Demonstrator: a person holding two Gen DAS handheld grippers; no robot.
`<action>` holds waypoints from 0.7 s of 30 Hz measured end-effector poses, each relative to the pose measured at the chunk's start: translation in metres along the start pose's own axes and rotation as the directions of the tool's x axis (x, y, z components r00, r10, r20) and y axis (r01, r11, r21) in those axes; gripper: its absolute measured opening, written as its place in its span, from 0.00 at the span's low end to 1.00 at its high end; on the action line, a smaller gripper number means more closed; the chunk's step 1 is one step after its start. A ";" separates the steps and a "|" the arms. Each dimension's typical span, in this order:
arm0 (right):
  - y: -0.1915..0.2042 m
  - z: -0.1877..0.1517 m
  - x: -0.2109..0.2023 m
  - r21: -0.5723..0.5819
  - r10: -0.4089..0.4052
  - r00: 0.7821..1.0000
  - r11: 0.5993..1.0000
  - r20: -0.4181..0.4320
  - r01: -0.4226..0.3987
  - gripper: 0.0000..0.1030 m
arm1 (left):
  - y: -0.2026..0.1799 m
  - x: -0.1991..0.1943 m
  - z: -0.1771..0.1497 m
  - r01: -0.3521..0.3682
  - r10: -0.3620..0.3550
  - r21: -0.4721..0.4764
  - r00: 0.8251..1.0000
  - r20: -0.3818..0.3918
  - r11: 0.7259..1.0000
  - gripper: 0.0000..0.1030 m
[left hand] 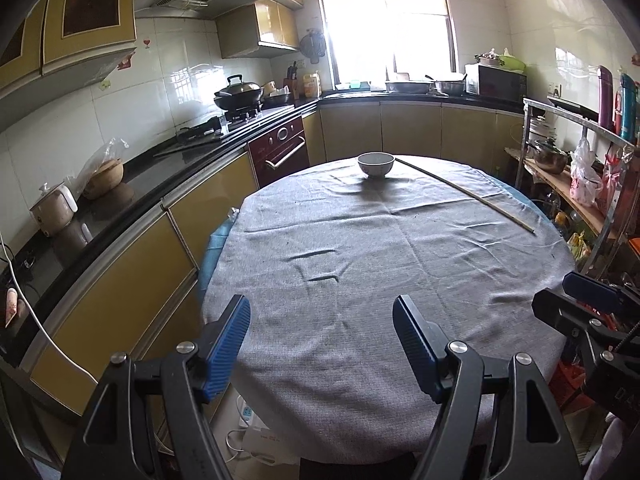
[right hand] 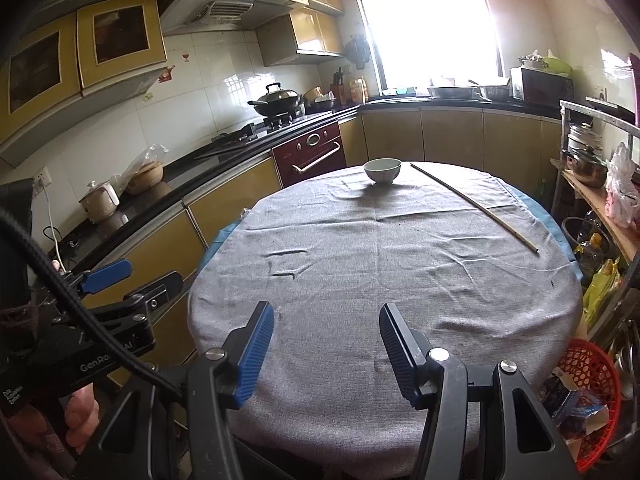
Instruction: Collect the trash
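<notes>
A round table under a grey cloth fills both views. A white bowl stands at its far edge. A long thin stick lies on the cloth's far right. A red mesh basket holding crumpled wrappers sits at the table's near right, below its edge. My left gripper is open and empty over the near edge. My right gripper is open and empty over the near edge too. No trash shows on the cloth.
A black counter with yellow cabinets runs along the left, with a wok on the stove. A metal shelf rack with pots and bags stands at the right. The other gripper shows at each view's side.
</notes>
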State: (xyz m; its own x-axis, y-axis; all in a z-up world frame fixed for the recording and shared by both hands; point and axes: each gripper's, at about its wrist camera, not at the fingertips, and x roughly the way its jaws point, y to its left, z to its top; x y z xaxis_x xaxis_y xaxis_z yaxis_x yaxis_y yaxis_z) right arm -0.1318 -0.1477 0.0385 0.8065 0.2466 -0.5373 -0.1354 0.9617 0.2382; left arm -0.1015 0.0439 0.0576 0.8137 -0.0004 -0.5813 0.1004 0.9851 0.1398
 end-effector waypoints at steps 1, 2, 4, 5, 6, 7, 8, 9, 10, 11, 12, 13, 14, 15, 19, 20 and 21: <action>-0.001 0.000 -0.001 0.003 -0.001 1.000 1.000 0.002 0.001 0.57 | -0.001 -0.002 0.000 0.000 0.000 0.002 1.000 0.002 1.000 0.72; -0.001 0.000 -0.001 0.004 -0.002 1.000 1.000 0.003 0.002 0.57 | -0.002 -0.003 0.001 0.001 -0.001 0.005 1.000 0.005 1.000 0.72; -0.003 0.000 -0.001 0.008 -0.005 1.000 1.000 0.004 0.005 0.57 | -0.005 -0.005 0.001 0.004 -0.004 0.010 1.000 0.007 1.000 0.72; -0.004 -0.001 -0.001 0.011 -0.008 1.000 1.000 0.004 0.008 0.57 | -0.006 -0.006 0.000 0.005 -0.005 0.013 1.000 0.008 1.000 0.72; -0.005 -0.001 -0.001 0.013 -0.010 1.000 1.000 0.003 0.010 0.57 | -0.007 -0.006 0.000 0.005 -0.006 0.016 1.000 0.008 1.000 0.72; -0.007 -0.001 0.000 0.016 -0.015 1.000 1.000 -0.002 0.015 0.57 | -0.008 -0.006 0.000 0.006 -0.007 0.019 1.000 0.008 1.000 0.72; -0.008 -0.002 0.000 0.019 -0.017 1.000 1.000 -0.005 0.017 0.57 | -0.009 -0.006 0.000 0.007 -0.007 0.022 1.000 0.007 1.000 0.72; -0.009 -0.002 0.001 0.024 -0.019 1.000 1.000 -0.007 0.019 0.57 | -0.010 -0.007 0.000 0.009 -0.009 0.024 1.000 0.006 1.000 0.72; -0.010 -0.003 0.001 0.029 -0.019 1.000 0.999 -0.009 0.019 0.57 | -0.011 -0.007 0.000 0.009 -0.009 0.026 1.000 0.005 1.000 0.72; -0.012 -0.003 0.001 0.034 -0.019 1.000 0.999 -0.009 0.019 0.57 | -0.011 -0.008 -0.001 0.009 -0.009 0.027 1.000 0.005 1.000 0.72; -0.012 -0.004 0.000 0.036 -0.019 1.000 0.999 -0.009 0.020 0.57 | -0.012 -0.008 -0.001 0.009 -0.009 0.028 1.000 0.005 1.000 0.72; -0.013 -0.004 0.000 0.037 -0.020 1.000 0.999 -0.007 0.020 0.57 | -0.013 -0.008 -0.001 0.010 -0.010 0.029 1.000 0.005 1.000 0.73; -0.013 -0.004 -0.001 0.037 -0.020 1.000 0.999 -0.006 0.021 0.57 | -0.013 -0.009 -0.001 0.010 -0.010 0.030 1.000 0.006 1.000 0.73; -0.014 -0.004 -0.002 0.036 -0.021 1.000 0.999 -0.003 0.022 0.57 | -0.014 -0.010 -0.001 0.010 -0.010 0.031 1.000 0.007 0.999 0.73; -0.014 -0.005 -0.003 0.041 -0.021 1.000 0.999 -0.002 0.021 0.57 | -0.017 -0.011 0.000 0.013 -0.013 0.037 1.000 0.008 0.999 0.73; -0.015 -0.005 -0.003 0.042 -0.021 1.000 0.999 -0.002 0.021 0.57 | -0.017 -0.012 -0.001 0.014 -0.014 0.038 1.000 0.007 0.999 0.73; -0.015 -0.005 -0.003 0.043 -0.021 1.000 0.999 -0.001 0.021 0.57 | -0.017 -0.012 -0.001 0.015 -0.015 0.038 1.000 0.007 0.999 0.73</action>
State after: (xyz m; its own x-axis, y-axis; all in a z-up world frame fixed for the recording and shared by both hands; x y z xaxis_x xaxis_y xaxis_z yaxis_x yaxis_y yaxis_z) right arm -0.1348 -0.1625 0.0326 0.8085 0.2262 -0.5433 -0.0936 0.9608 0.2608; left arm -0.1134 0.0271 0.0614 0.8162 -0.0168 -0.5775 0.1340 0.9778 0.1611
